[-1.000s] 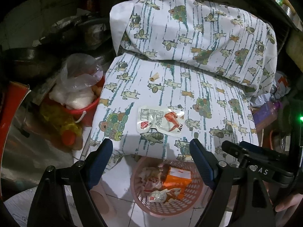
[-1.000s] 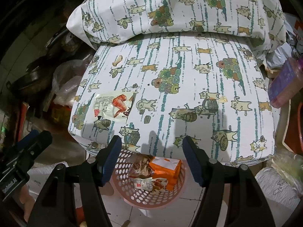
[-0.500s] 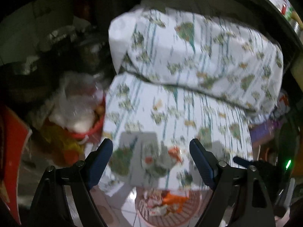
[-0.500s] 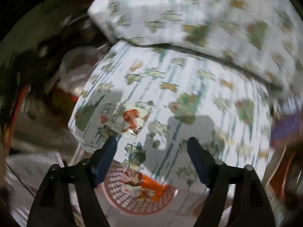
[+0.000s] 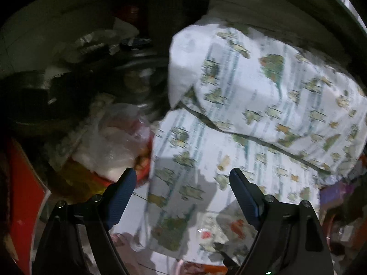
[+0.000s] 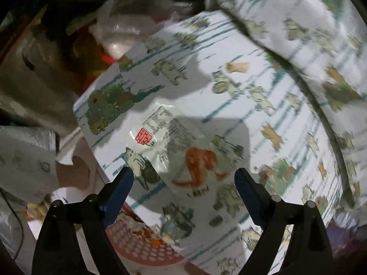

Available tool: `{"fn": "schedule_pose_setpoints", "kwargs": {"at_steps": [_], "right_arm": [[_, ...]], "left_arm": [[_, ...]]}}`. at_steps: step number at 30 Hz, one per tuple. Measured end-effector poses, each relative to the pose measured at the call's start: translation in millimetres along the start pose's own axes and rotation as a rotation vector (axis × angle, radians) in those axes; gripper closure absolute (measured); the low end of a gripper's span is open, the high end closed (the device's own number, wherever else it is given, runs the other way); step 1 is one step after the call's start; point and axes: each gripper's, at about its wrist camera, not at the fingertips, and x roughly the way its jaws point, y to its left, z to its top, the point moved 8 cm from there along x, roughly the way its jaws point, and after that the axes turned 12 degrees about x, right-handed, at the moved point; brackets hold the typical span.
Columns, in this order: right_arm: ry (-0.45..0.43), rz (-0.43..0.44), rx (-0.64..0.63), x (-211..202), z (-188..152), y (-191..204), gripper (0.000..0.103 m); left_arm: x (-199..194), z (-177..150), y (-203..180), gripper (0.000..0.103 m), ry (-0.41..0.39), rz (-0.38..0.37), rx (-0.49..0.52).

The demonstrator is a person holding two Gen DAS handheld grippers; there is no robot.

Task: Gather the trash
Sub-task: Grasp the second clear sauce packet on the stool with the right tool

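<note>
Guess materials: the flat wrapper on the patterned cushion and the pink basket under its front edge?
Wrapper: looks like thin glossy plastic film, partly see-through; it shows glare spots, wrinkles and printed text with a red patch. Basket: probably moulded plastic, matte salmon pink, with a regular grid of holes in its wall. Cushion: seems to be printed woven cloth, matte, with soft folds; motion blur hides the weave.

Hovering with jaws spread wide, nothing between: left gripper (image 5: 181, 184), over patterned cushion (image 5: 206, 160). Lying blurred near cushion's front edge: wrapper (image 5: 220, 231). Sitting off its left edge: plastic bag (image 5: 114, 142).
</note>
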Motion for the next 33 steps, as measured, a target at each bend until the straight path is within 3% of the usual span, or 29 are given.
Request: {"fn": "schedule_pose_setpoints", "kwargs": {"at_steps": [4,6,16,22,28,30,33], "right_arm": [[0.084,0.008,0.034,24,3,4,0.014],[0.099,-0.027,0.011,31,4,4,0.014],[-0.005,-0.089,0.102,27,27,-13,0.012],[0.017,-0.063,0.218,32,38,-27,0.011],[0.056,0.038,0.434,35,43,-61,0.010],[0.064,0.110,0.526,31,44,-71,0.010],[0.066,0.119,0.540,30,47,-82,0.015]], "left_arm": [[12,1,10,0.018,0.012,0.038,0.012],[15,1,15,0.018,0.015,0.054,0.013],[17,4,18,0.018,0.015,0.053,0.004],[26,3,14,0.018,0.047,0.029,-0.028],[32,4,7,0.018,0.060,0.012,-0.026],[32,6,6,0.018,0.061,0.015,-0.021],[33,6,5,0.018,0.071,0.006,-0.029]]}}
